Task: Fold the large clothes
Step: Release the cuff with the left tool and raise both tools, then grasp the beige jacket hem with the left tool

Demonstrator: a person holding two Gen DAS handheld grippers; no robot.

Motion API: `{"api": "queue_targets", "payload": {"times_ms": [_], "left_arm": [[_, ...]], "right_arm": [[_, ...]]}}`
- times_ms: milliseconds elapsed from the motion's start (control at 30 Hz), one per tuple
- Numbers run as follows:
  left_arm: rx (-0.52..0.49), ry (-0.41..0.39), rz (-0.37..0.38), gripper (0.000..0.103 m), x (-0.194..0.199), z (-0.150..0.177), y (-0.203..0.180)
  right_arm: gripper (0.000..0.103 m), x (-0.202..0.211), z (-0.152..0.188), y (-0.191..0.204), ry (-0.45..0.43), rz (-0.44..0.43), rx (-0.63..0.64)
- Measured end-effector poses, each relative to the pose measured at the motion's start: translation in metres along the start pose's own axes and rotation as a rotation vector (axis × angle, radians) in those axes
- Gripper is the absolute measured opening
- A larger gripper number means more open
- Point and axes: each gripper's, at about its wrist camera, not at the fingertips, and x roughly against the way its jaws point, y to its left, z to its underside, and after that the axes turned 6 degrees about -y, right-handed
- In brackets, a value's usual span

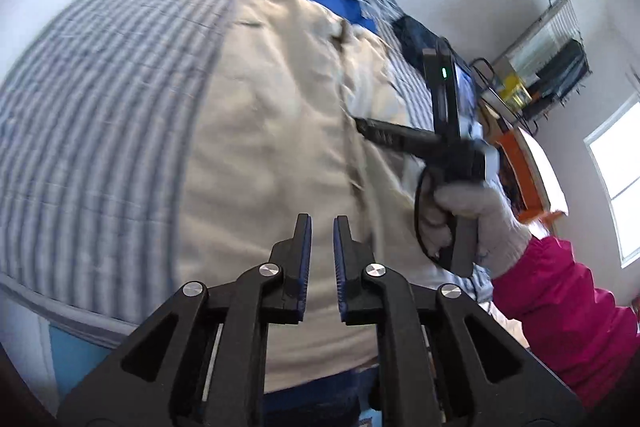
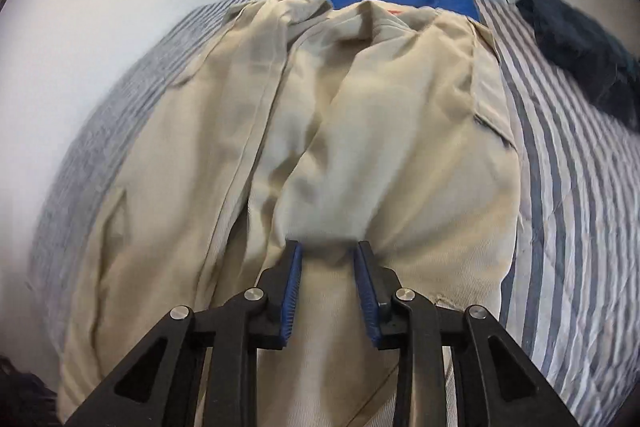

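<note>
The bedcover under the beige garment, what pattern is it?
Blue-grey and white stripes on the bedcover; clearest in the right wrist view.

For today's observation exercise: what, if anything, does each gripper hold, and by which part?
Nothing is held. The left gripper and right gripper are both open above the beige garment, no fabric pinched between their pads.

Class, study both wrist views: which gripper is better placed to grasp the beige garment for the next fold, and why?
Probably the right gripper: its open jaws straddle a raised ridge of the beige garment. The left gripper is open above flat cloth.

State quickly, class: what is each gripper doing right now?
Left gripper: open, holding nothing, above the beige garment.
Right gripper: open, fingers at a raised fold of it.
</note>
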Motion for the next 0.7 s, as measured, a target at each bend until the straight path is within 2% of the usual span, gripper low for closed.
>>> {"api": "queue_targets", "payload": {"times_ms": [33, 67, 133, 200, 267, 400, 567, 700], "left_arm": [[0.007, -0.004, -0.020, 0.018, 0.003, -0.003, 0.010], [0.029, -0.006, -0.040, 0.030, 0.004, -0.006, 0.021], [0.074, 0.001, -0.055, 0.049, 0.004, -0.008, 0.038], [0.082, 0.004, -0.068, 0.051, 0.004, -0.009, 0.049], [0.077, 0.016, -0.091, 0.051, 0.002, -0.006, 0.056], [0.123, 0.076, -0.077, 0.051, -0.002, 0.012, 0.068], [0.076, 0.128, -0.109, 0.051, -0.011, 0.030, 0.064], [0.016, 0.184, -0.133, 0.051, -0.025, 0.050, 0.057]], "right_arm": [[0.029, -0.001, 0.000, 0.011, 0.001, 0.033, 0.076], [0.026, 0.001, -0.002, 0.015, 0.014, 0.020, 0.106], [0.023, 0.010, -0.006, 0.004, 0.039, -0.076, 0.058], [0.023, 0.028, -0.006, -0.013, 0.012, -0.136, -0.014], [0.030, 0.053, -0.002, -0.030, -0.037, -0.151, -0.084], [0.036, 0.098, 0.025, -0.056, -0.076, -0.151, -0.171], [0.036, 0.137, 0.076, -0.053, -0.067, -0.138, -0.161], [0.036, 0.129, 0.109, -0.031, -0.031, -0.174, -0.127]]}}
